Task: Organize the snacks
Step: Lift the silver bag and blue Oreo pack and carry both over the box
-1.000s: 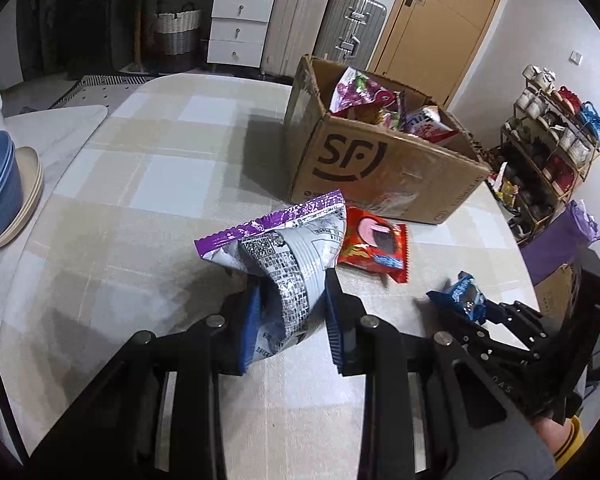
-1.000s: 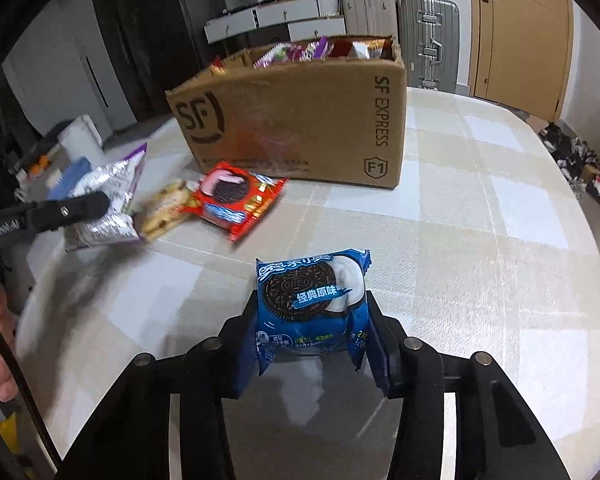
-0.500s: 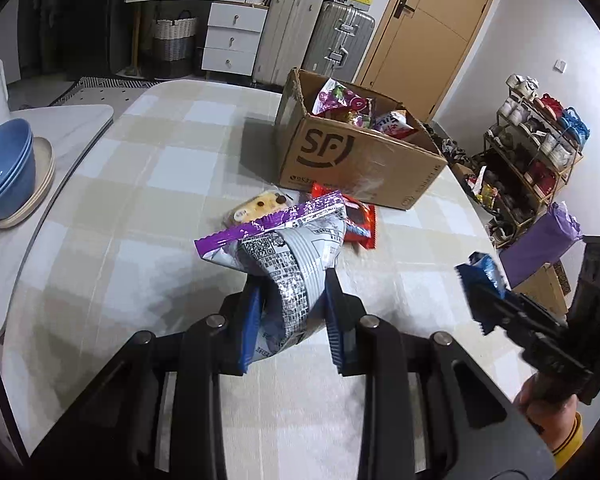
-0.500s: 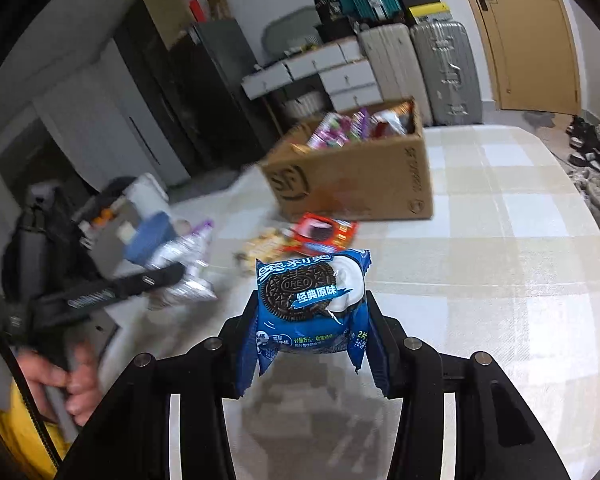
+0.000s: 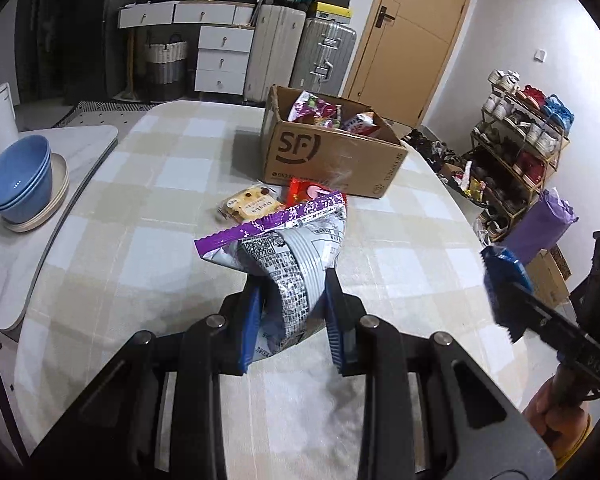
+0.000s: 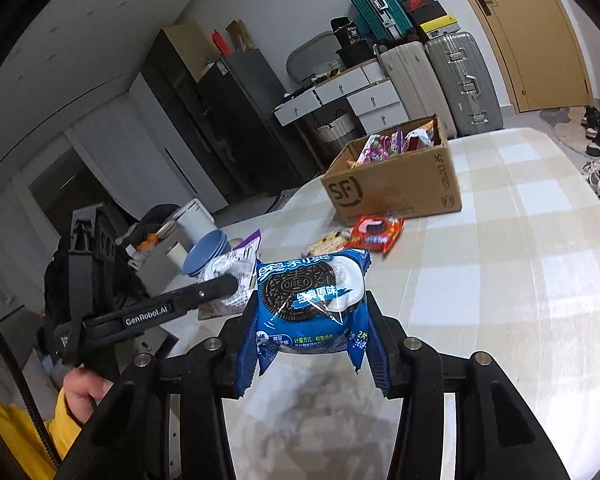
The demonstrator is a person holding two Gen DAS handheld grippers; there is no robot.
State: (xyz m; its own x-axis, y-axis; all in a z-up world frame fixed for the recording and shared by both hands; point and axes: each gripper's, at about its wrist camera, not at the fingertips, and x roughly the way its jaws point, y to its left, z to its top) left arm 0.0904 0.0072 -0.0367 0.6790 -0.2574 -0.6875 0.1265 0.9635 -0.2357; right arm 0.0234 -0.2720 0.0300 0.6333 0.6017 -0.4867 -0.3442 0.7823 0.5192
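A: Left gripper [image 5: 294, 322]?
B: Jaws clenched on the silver snack bag [image 5: 288, 256], held above the bench [image 5: 148, 208]

A: Right gripper [image 6: 312, 354]?
B: Jaws grasping the blue Oreo packet [image 6: 308, 304]; the cardboard box [image 6: 396, 190] stands beyond, snacks inside

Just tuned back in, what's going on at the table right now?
A person is tidying snacks with a handheld gripper in each hand. The left gripper is shut on a silver and purple snack bag, and the right gripper is shut on a blue Oreo pack; both are held up above the checked table. The cardboard box ahead already holds several snacks. A red Oreo pack and a yellow biscuit pack lie on the table in front of it.
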